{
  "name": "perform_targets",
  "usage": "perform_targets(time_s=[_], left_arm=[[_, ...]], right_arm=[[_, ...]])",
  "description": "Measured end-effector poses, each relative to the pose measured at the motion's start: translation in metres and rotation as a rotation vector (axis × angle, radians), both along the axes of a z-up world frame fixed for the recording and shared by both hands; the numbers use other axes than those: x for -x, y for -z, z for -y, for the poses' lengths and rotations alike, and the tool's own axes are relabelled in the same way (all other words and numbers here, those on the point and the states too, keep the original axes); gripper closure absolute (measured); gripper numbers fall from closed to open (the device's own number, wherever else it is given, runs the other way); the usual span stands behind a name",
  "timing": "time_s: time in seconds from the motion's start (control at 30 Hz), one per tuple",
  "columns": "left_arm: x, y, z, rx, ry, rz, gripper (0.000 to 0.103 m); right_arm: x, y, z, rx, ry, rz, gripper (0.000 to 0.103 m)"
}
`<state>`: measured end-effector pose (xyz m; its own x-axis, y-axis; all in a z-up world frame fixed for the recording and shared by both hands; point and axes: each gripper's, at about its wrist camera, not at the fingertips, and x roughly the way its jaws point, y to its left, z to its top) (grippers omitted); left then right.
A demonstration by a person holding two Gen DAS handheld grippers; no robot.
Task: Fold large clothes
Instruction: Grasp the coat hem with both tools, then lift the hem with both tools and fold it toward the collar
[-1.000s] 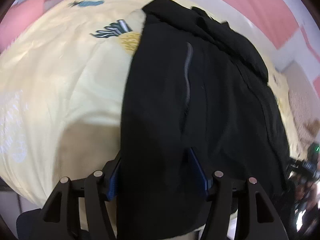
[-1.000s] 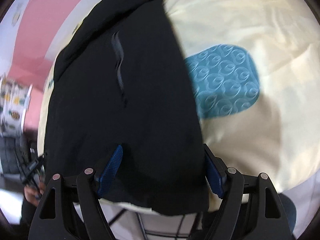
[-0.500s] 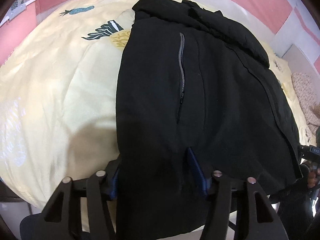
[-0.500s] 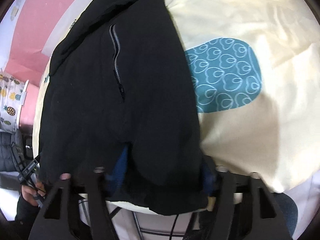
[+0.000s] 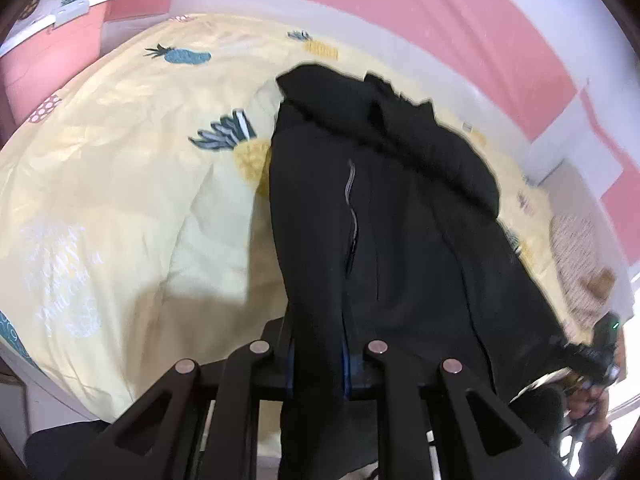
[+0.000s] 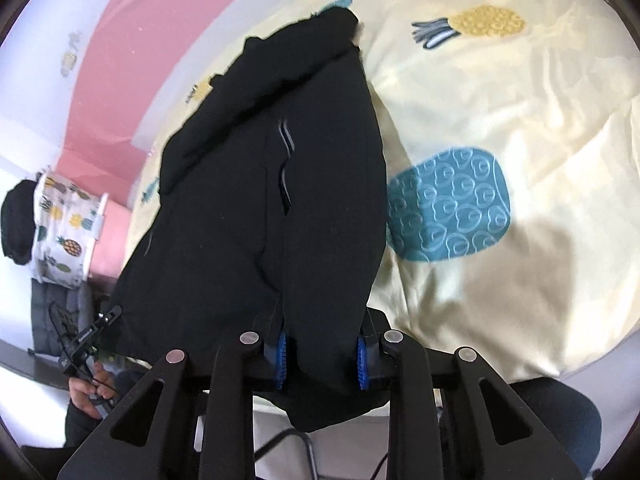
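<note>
A large black jacket (image 5: pixel 400 220) with a zipped pocket lies lengthwise on a yellow pineapple-print bedspread (image 5: pixel 120 200). It also shows in the right wrist view (image 6: pixel 280 168). My left gripper (image 5: pixel 318 356) is shut on the jacket's near hem, close to its left edge. My right gripper (image 6: pixel 322 354) is shut on the same hem, close to its right edge. Both hold the hem raised above the bed's near edge, and the cloth hangs down between and below the fingers.
A pink and white wall (image 5: pixel 400 8) runs behind the bed. A pineapple-print bag (image 6: pixel 64 232) and a dark chair (image 6: pixel 60 312) stand off the bed's side. A person's hand (image 6: pixel 86 392) holds a device there. A beige knitted item (image 5: pixel 580 256) lies on the bed.
Both grippers have closed on the jacket's near hem and lifted it. The jacket's near part now rises off the bed and is gathered narrower.
</note>
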<state>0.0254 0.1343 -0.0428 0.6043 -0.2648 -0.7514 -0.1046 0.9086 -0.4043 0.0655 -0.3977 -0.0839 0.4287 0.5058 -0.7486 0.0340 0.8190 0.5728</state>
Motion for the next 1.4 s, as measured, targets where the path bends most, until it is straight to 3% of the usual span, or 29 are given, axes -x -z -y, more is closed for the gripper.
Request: perform_targets(time_s=[0.53,0.77,1.07,1.4], left_arm=[[-0.006,-0.029,-0.006,0.105,-0.057,0.071,0.087],[-0.025,-0.052,-0.017,0.161,-0.081,0.138,0.087],[-0.078,-0.092,-0.029,0.160,-0.073,0.241,0.087],[-0.179,-0.120,-0.035,0.125,-0.079,0.275,0.087]], right_arm=[[-0.002,-0.017,0.010,-0.123,0.054,0.057,0.078],[-0.021,-0.049,0.010,-0.174,0.067,0.119,0.079],[-0.081,-0.106,0.002,-0.193,0.057,0.257,0.079],[-0.189,-0.140,-0.012,-0.162,0.061,0.301,0.079]])
